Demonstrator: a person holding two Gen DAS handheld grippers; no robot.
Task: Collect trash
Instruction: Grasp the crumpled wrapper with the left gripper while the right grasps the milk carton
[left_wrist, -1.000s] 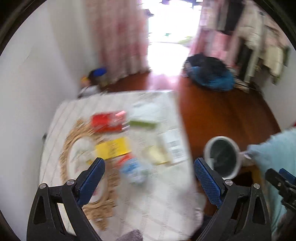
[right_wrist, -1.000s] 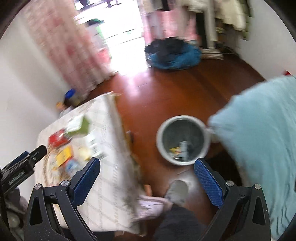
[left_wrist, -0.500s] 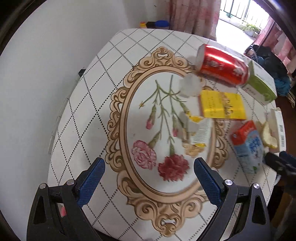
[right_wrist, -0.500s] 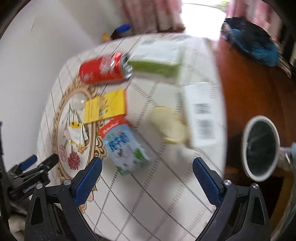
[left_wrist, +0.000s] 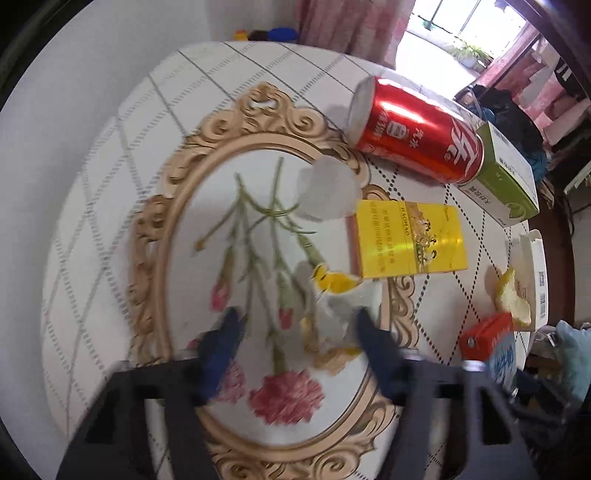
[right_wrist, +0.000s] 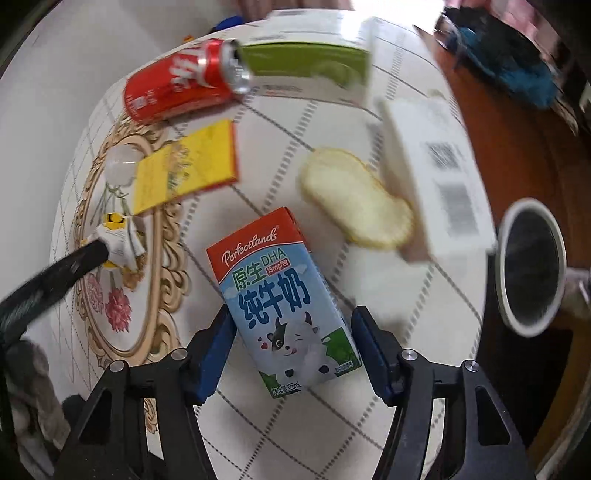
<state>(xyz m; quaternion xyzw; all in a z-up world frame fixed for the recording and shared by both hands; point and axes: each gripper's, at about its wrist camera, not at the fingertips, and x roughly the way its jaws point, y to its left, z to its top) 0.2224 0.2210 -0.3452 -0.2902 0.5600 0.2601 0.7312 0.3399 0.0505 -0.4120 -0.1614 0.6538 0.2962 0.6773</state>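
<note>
Only the right wrist view shows the trash bin (right_wrist: 530, 266) beside the table (right_wrist: 388, 325).

Bare tablecloth (right_wrist: 291, 421) near the milk carton (right_wrist: 284, 299). Far side crowded: red can (right_wrist: 181, 81) touching green box (right_wrist: 306, 66), yellow pack (right_wrist: 184, 170) just near them. Right: peel (right_wrist: 354, 199) against white box (right_wrist: 436, 181). Bin (right_wrist: 532, 266) off table's right edge.
</note>
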